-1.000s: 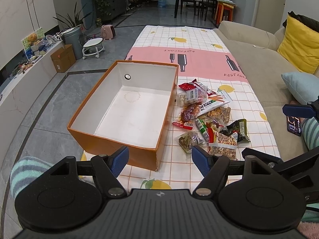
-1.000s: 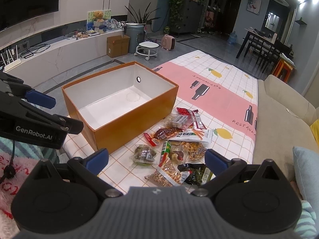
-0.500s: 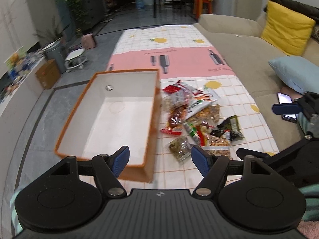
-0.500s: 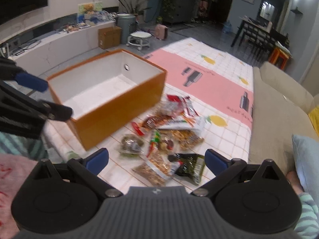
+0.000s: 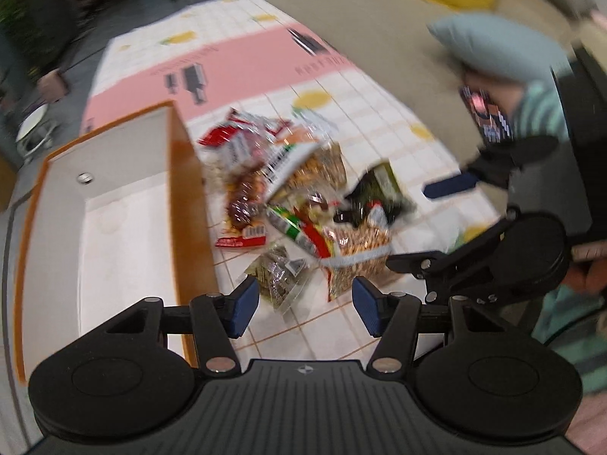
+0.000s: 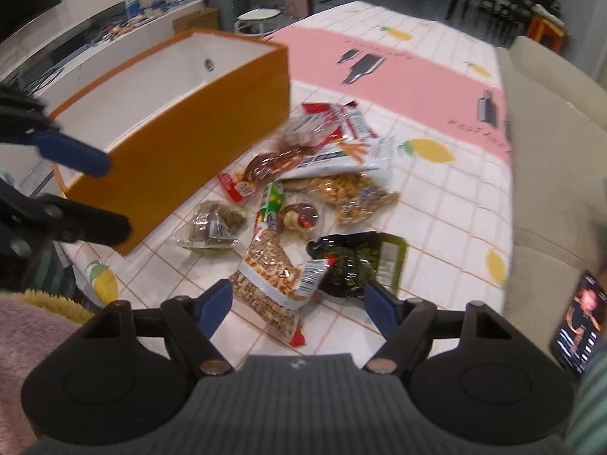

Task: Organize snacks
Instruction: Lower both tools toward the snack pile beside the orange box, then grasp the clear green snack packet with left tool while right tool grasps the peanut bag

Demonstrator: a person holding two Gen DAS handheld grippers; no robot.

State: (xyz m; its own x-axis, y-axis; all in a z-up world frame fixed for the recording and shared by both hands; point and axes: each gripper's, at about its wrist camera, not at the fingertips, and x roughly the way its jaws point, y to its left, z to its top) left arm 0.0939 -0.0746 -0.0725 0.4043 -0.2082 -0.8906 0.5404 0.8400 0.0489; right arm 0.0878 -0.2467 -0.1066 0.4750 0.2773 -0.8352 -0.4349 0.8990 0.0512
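Left wrist view was blurred. The left gripper point(image 5: 305, 305) was seen with jaws apart and nothing between them, held low over the near edge of the snack pile point(image 5: 303, 204) on the counter point(image 5: 379, 113), just above a clear bag of dark pieces point(image 5: 279, 275). The orange box point(image 5: 191, 189) stood beside the pile, open and white inside, with no snacks visible in it. In the right wrist view the right gripper point(image 6: 299, 309) was likewise held with jaws apart, gripping nothing, over a peanut bag point(image 6: 265, 280); a dark green packet point(image 6: 360, 261) lay just beside that bag. The snacks were noted lying heaped and overlapping on the checked cloth point(image 6: 436, 208), close against the box's long side. A phone point(image 6: 578, 320) was seen at the right edge, its screen lit.
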